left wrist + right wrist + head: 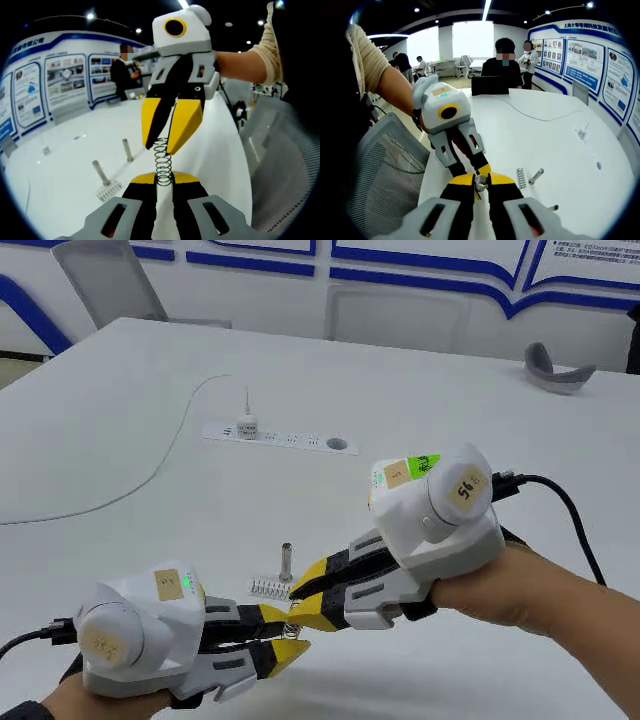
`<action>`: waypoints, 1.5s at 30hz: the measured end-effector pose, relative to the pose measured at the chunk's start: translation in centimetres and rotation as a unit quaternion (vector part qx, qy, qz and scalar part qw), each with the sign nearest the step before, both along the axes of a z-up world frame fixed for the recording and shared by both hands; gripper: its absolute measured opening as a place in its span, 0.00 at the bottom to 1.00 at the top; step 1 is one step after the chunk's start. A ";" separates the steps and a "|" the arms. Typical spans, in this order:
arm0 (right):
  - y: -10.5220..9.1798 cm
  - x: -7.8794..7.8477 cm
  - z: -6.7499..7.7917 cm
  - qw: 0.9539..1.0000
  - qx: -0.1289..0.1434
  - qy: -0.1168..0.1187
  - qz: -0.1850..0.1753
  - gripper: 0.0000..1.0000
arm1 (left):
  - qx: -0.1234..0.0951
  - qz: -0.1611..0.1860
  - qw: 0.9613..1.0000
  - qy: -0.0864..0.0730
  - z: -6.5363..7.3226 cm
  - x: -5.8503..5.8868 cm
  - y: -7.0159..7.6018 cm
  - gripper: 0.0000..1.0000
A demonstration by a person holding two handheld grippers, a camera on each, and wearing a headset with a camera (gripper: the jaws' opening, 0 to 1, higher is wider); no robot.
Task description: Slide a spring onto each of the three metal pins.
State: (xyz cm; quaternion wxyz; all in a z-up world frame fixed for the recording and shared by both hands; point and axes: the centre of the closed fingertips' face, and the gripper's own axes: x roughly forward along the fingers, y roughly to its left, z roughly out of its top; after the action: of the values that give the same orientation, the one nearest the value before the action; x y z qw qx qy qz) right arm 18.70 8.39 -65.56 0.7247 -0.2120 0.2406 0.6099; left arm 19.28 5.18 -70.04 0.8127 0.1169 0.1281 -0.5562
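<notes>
Steel coil first: the spring [162, 162] hangs in the air over the white table [150, 440], stretched lengthwise between my two tools. From the left gripper view it runs straight up out of the left gripper [161, 180], whose yellow tips are drawn in narrow around its lower end. Its upper end sits between the tips of the right gripper [481, 181], which comes in from the opposite side, also narrowed to about the coil's width. Both sets of jaws look closed on the spring. I cannot tell which one bears it.

I read this as a handover or a re-grip. Pinching each end holds the coil straight and stops it flopping, and it lets one tool take it by the end so the bore is free to meet a pin.

Just beyond the tips, two metal pins [128, 150] [100, 173] stand upright on the table, near each other and both bare. A second spring [109, 190] lies flat at the foot of the nearer pin, probably parked there within reach for a later turn.

My judgement is that no pin I can see is loaded yet. The next move calls for lining the coil's open end over a pin top, and a skewed grip could make it bind or spring away.
</notes>
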 end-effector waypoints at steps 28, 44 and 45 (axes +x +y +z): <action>0.3 0.6 0.3 0.999 0.036 -0.012 -0.027 0.12 | -0.040 0.025 0.999 0.018 0.8 0.8 0.2 0.10; 0.5 0.8 0.4 0.998 0.043 -0.012 -0.035 0.11 | -0.036 0.031 0.999 0.010 1.1 1.0 0.4 0.19; 0.4 0.9 0.4 0.998 0.043 -0.012 -0.036 0.11 | -0.036 0.032 0.999 0.010 1.1 1.0 0.5 0.21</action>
State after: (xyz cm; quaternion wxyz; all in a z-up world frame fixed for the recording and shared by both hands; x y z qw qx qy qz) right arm 19.58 8.84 -65.18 0.7576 -0.1792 0.2126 0.5906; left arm 20.28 5.65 -68.93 0.8327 0.0779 0.1196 -0.5350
